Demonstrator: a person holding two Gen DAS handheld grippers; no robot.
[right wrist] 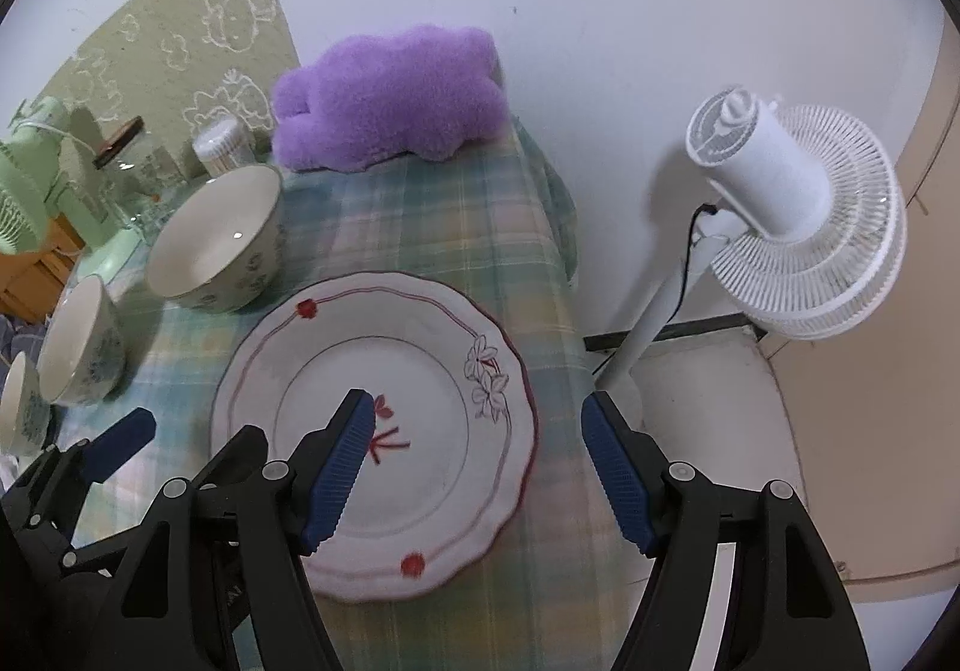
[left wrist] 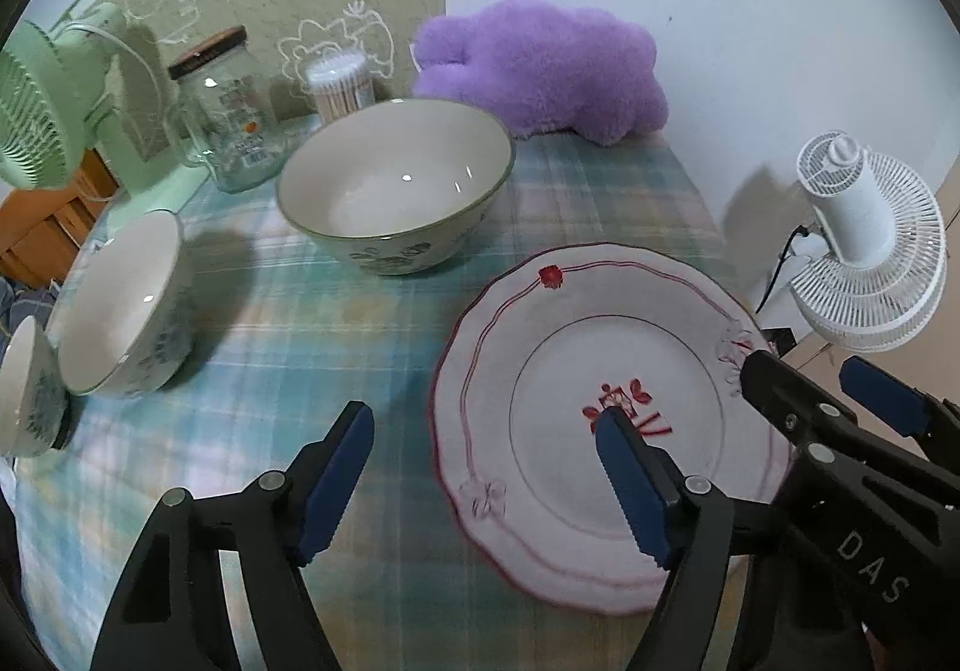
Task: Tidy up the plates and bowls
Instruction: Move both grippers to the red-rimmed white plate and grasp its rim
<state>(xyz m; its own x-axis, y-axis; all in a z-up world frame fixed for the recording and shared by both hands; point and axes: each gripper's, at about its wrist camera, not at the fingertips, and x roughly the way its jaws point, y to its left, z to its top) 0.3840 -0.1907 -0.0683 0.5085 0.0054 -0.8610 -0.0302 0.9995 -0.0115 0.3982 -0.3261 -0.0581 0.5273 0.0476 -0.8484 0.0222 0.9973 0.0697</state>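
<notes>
While both tools hang over the checked tablecloth point(left wrist: 336, 335), take the scene from the biggest piece down: the scalloped plate point(right wrist: 420, 371) lies flat at the near right of the table, close to the cloth's right edge, and nothing is holding it. Behind it and to the left sits the large bowl point(left wrist: 396, 191), upright and empty, then the medium bowl point(left wrist: 120, 311) further left, and the small bowl point(left wrist: 27, 389) at the far left, the two of them just beside each other. Now the tools: the left gripper point(left wrist: 486, 482) has its jaws spread wide and straddles the plate's left rim, one pad over the plate's painted centre, the other over bare cloth, with nothing clamped. The right gripper point(right wrist: 474, 470) is just as wide, inner pad over the plate, outer pad out past the table edge, also empty. Whether any pad actually touches the china, I cannot tell. Here's the danger, in my judgement: a flat, glazed plate offers only a thin rim, so a shallow bite could slip, and an uneven lift from the two sides could tilt it. A nudge instead of a pinch might slide it right, off the cloth toward the white fan point(right wrist: 798, 227).
</notes>
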